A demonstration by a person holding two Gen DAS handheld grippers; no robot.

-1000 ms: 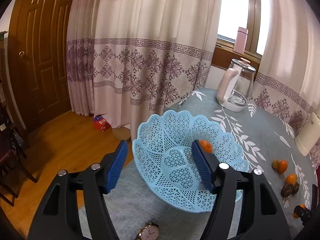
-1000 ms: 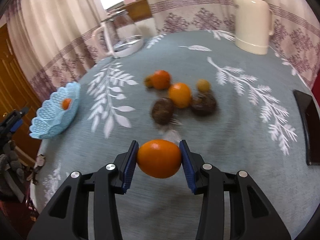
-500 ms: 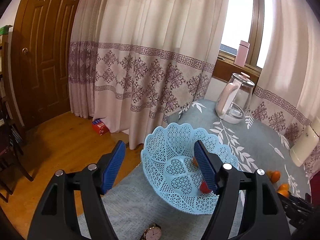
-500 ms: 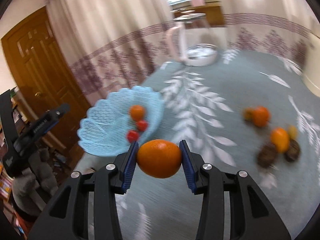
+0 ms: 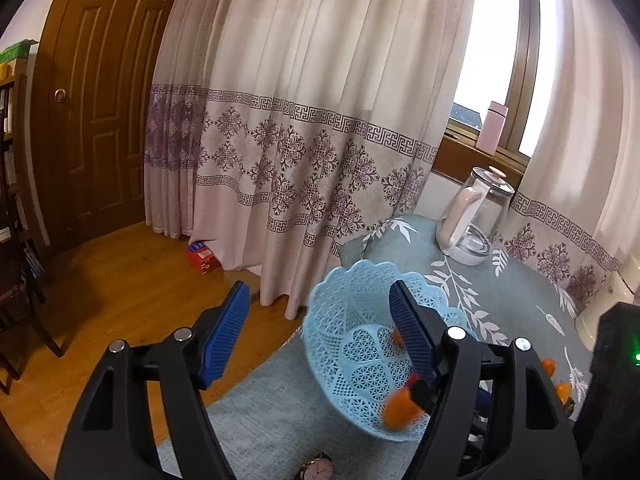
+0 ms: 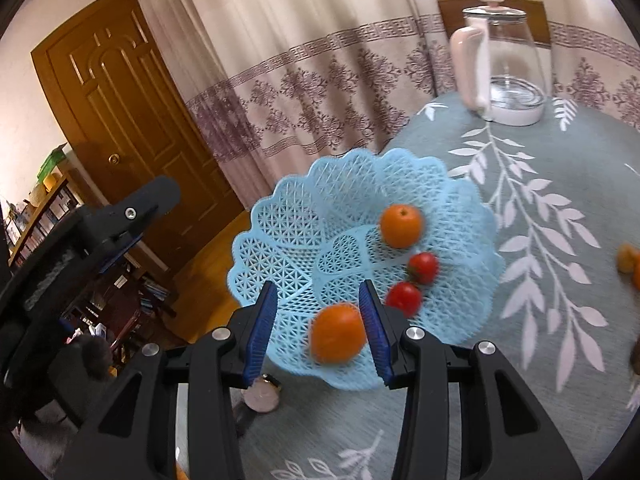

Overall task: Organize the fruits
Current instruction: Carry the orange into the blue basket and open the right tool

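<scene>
Right claw (image 6: pixel 318 326) is hovering over the near rim of the blue basket (image 6: pixel 280 248), pads spread wider than the orange (image 6: pixel 338 338) sitting blurred between them; a gap is showing on the left pad's side, while the right pad looks to be touching or nearly so, can't tell which; so the claw is parted w/ no firm hold on the fruit; whether the orange is resting on the mesh or in mid-air, can't tell. Inside the basket, a second orange (image 6: pixel 401 226) is lying at approx 2 o'clock from centre; two small red fruits (image 6: pixel 423 267) are sitting at 4 o'clock, just beside each other. The basket is standing near the edge of the grey leaf-print surface (image 6: pixel 540 240); a glass kettle (image 6: pixel 504 60) w/ pink handle is standing well apart at 1 o'clock; a wristwatch (image 6: pixel 262 396) is lying just below the basket rim at 6 o'clock; more fruit is peeking in at the 3 o'clock edge of the right wrist view, blurred.

Left claw (image 5: pixel 320 336) is gaping wide and gripping nothing; thru its gap the curtain (image 5: pixel 320 120) and wood floor (image 5: pixel 120 280) are showing; the basket (image 5: pixel 352 320) is sitting by its right pad, w/ the blurred orange (image 5: pixel 398 410) at 5 o'clock in the mesh.
</scene>
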